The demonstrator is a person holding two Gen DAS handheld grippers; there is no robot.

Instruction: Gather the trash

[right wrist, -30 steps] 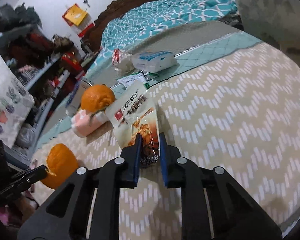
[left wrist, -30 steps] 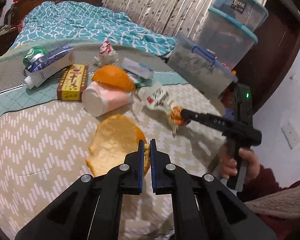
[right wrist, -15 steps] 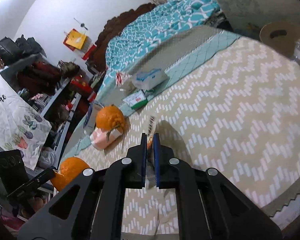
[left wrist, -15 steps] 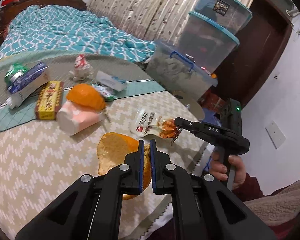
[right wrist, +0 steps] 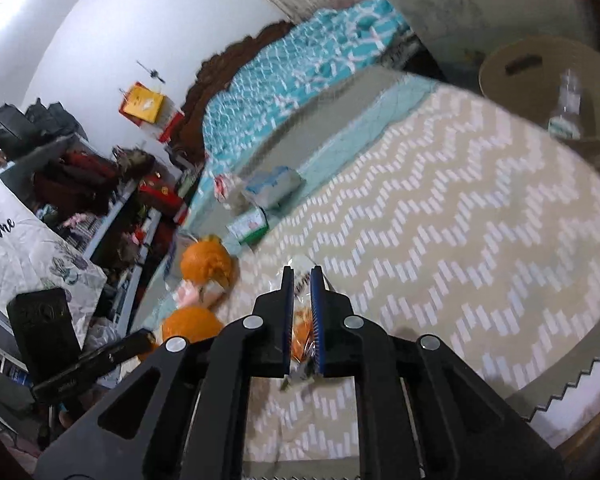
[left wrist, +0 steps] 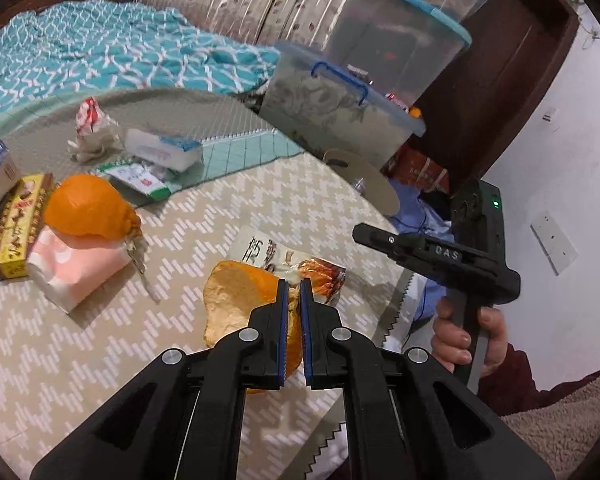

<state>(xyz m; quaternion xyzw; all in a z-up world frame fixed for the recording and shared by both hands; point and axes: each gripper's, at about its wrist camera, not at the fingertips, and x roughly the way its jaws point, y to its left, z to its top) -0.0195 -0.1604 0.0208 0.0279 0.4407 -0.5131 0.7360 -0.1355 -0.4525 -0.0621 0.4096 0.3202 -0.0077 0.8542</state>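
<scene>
My left gripper (left wrist: 293,284) is shut on a large piece of orange peel (left wrist: 236,300) and holds it above the table's front edge. My right gripper (right wrist: 301,273) is shut on a crinkled snack wrapper (right wrist: 302,330), white and orange; the wrapper also shows in the left wrist view (left wrist: 296,264), and so does the right gripper (left wrist: 358,232). A second orange peel (left wrist: 86,208) rests on a pink paper cup (left wrist: 76,268) lying on its side. A tan waste basket (right wrist: 548,88) with a plastic bottle inside stands beyond the table's far right edge.
On the table lie a yellow box (left wrist: 20,216), a green and white packet (left wrist: 140,178), a tissue pack (left wrist: 162,150) and a crumpled red and white wrapper (left wrist: 92,128). Stacked plastic bins (left wrist: 352,108) and a bed (left wrist: 100,56) stand behind.
Both grippers have pulled back toward the table's front right with their loads. The wrapper has left the cloth and the peel has been lifted. The basket has come into the right wrist view.
</scene>
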